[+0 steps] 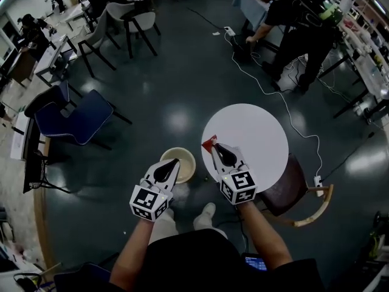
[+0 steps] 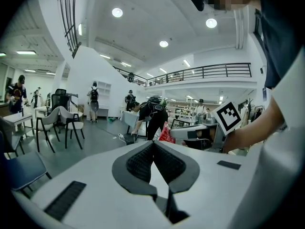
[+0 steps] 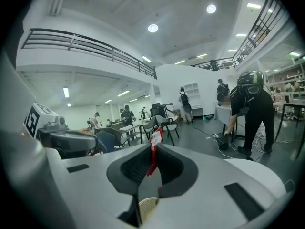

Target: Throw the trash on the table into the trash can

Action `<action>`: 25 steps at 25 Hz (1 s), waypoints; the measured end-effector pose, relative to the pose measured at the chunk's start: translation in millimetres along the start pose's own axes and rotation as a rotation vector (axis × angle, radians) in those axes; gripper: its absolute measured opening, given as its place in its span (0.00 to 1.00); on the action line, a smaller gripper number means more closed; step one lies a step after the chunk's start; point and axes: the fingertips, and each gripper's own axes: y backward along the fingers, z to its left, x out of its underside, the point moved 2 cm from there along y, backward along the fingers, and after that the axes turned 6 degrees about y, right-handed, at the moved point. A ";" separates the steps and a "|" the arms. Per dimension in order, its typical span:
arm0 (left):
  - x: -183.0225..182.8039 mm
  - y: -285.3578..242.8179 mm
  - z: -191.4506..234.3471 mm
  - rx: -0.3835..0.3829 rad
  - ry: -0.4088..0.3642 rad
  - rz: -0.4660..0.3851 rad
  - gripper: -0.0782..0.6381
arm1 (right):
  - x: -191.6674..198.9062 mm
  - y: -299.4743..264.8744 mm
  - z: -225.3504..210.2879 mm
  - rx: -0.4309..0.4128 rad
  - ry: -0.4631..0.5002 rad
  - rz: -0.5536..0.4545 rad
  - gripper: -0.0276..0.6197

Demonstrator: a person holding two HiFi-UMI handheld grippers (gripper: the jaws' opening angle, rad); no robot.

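A red snack wrapper hangs at the left edge of the round white table, pinched in my right gripper. In the right gripper view the wrapper stands upright between the jaws of that gripper, which are shut on it. A beige trash can stands on the floor left of the table, and its rim shows under the right jaws. My left gripper hovers over the can, shut and empty. From the left gripper view the wrapper appears ahead to the right.
A wooden chair sits under the table's right side. A blue chair stands at the left, grey chairs farther back. A person bends over at the top right. A white cable runs across the floor to a power strip.
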 end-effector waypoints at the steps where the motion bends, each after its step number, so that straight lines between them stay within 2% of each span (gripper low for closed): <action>1: 0.4 5.0 8.9 -0.003 0.005 0.004 0.13 | -0.5 -7.4 7.4 -0.004 -0.002 0.004 0.11; 10: 23.2 33.6 91.0 -0.030 0.067 0.032 0.13 | 16.4 -76.2 67.9 -0.040 -0.020 0.059 0.11; 18: 58.5 34.7 144.3 -0.028 0.108 0.080 0.13 | 44.0 -129.4 83.0 -0.026 -0.043 0.100 0.11; 25: 95.1 31.5 182.6 -0.017 0.144 0.142 0.13 | 92.8 -167.0 95.0 -0.009 -0.082 0.187 0.11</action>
